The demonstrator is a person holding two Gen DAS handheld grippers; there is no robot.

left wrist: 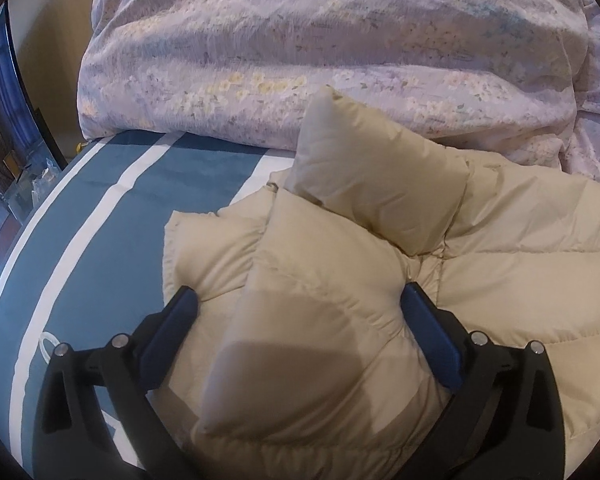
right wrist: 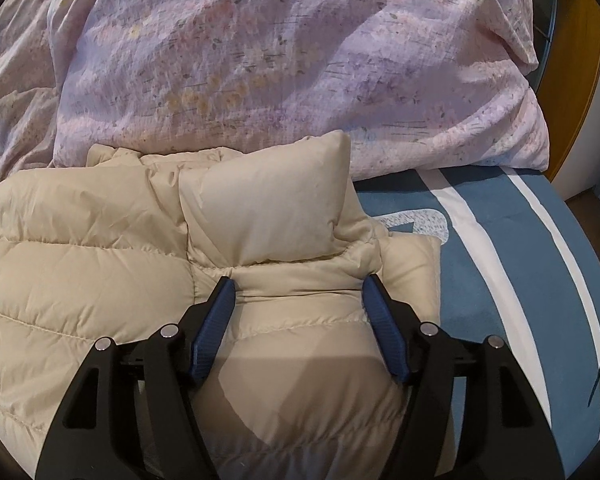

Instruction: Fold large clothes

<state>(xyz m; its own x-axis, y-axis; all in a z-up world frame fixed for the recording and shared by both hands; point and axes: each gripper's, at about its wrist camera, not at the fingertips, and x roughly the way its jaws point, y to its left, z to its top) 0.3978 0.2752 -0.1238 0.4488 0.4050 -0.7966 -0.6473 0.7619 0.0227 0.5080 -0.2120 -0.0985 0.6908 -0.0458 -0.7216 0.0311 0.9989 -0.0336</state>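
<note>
A cream puffer jacket (left wrist: 500,248) lies on the bed, its sides doubled over inward. In the left wrist view my left gripper (left wrist: 298,294) stands wide open over a puffy folded edge of the jacket. The fabric bulges up between its blue pads (left wrist: 172,336), which rest against it without squeezing. In the right wrist view my right gripper (right wrist: 297,286) is closed partway on the jacket (right wrist: 80,280) at the base of an upright padded flap (right wrist: 268,208). Its pads (right wrist: 216,320) pinch the quilted fabric, and creases run out from both.
A blue bedsheet (left wrist: 112,248) with white stripes covers the bed (right wrist: 500,264). A bulky lilac floral duvet (left wrist: 300,48) is heaped just behind the jacket (right wrist: 260,60). A dark cabinet (left wrist: 8,120) stands beyond the bed's left edge, and a wooden door (right wrist: 576,100) beyond its right.
</note>
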